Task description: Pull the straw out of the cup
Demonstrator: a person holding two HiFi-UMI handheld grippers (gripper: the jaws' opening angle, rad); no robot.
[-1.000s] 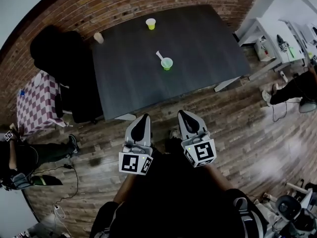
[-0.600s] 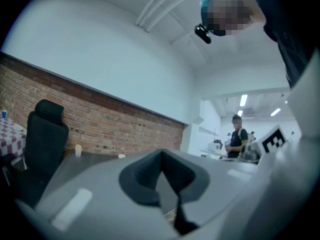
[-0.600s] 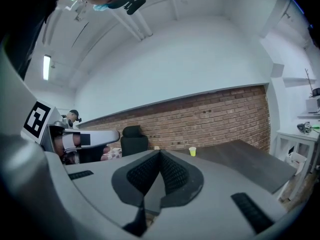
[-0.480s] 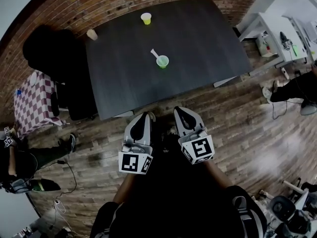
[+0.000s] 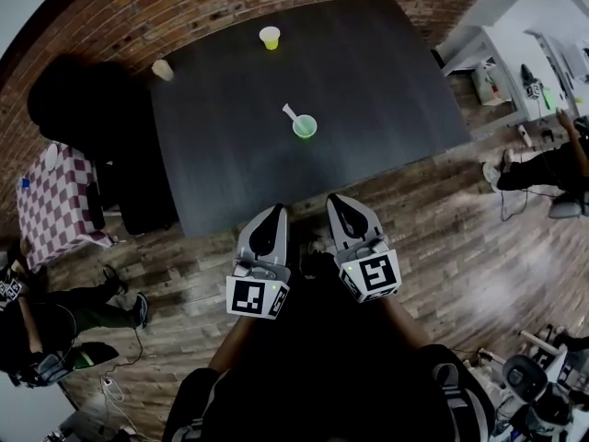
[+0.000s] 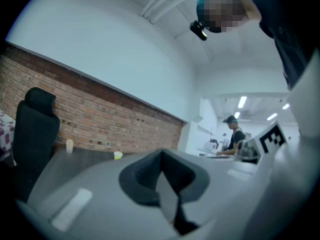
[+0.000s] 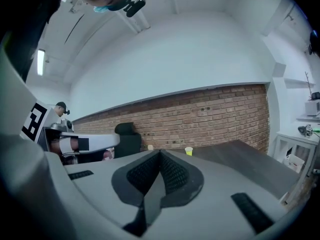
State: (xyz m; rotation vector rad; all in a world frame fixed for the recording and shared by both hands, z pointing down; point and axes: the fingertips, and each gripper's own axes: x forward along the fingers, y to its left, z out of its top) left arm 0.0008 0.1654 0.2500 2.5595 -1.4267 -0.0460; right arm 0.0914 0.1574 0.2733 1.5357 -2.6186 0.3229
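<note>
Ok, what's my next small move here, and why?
Probably step up to the table and carry the right tool toward the green cup, opening its jaws. It and the left tool are shut and empty, over the floor short of the table edge, while the straw leans out of the cup mid-table.

Head view: from high above, tilted steeply down over the left gripper (image 5: 273, 215) and right gripper (image 5: 339, 203), both close at lower centre; beyond them the wooden floor (image 5: 460, 238), the dark table (image 5: 368, 72) and the brick wall (image 5: 184, 7).

Left gripper view: set just behind the jaws, facing roughly level along them toward table and wall.

Right gripper view: likewise.

Shared by all three: table, wall, yellow cup (image 5: 270, 37), black chair (image 5: 83, 99).
</note>
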